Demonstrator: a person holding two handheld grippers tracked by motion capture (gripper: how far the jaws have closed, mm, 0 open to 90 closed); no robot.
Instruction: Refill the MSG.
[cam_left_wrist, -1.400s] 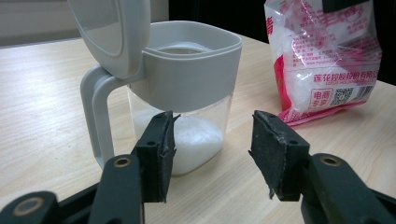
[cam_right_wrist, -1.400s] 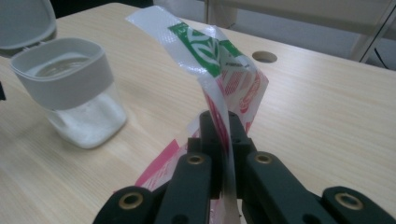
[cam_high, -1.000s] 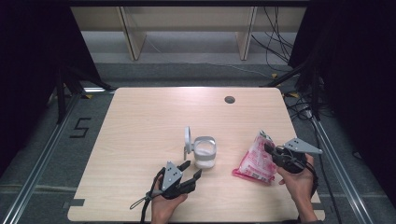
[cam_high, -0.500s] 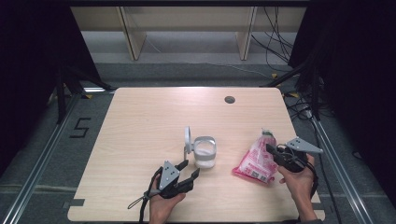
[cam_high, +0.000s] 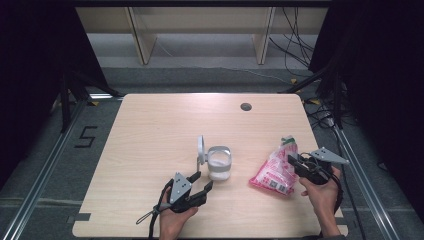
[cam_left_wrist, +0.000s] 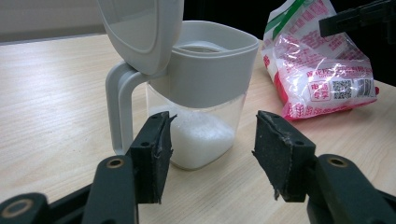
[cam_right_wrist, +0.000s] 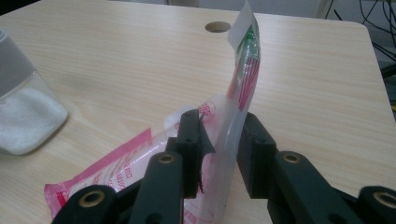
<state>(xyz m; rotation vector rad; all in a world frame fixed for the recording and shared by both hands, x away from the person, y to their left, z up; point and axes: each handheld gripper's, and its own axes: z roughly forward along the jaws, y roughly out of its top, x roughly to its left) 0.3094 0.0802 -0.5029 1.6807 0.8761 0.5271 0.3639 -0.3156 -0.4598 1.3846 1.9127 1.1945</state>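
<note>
Two risks judged. Pink-and-white plastic bag (cam_high: 274, 171), lower right of frame, pinched thinly by right gripper (cam_right_wrist: 219, 154): slip possible. Left gripper (cam_left_wrist: 212, 144), jaws wide, empty; clear lidded sugar jar (cam_left_wrist: 196, 93) at centre could be knocked.

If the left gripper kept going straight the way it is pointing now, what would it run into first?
Most likely the clear container of white granules: the left gripper is open, with the container's lower body straight ahead between its jaws and the pink bag off to one side.

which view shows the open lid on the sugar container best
The left gripper view: the flipped-up lid fills the top, hinged above the handle of the container. The high view shows the lid small and edge-on. The right gripper view catches just the container's corner, no lid.
</note>
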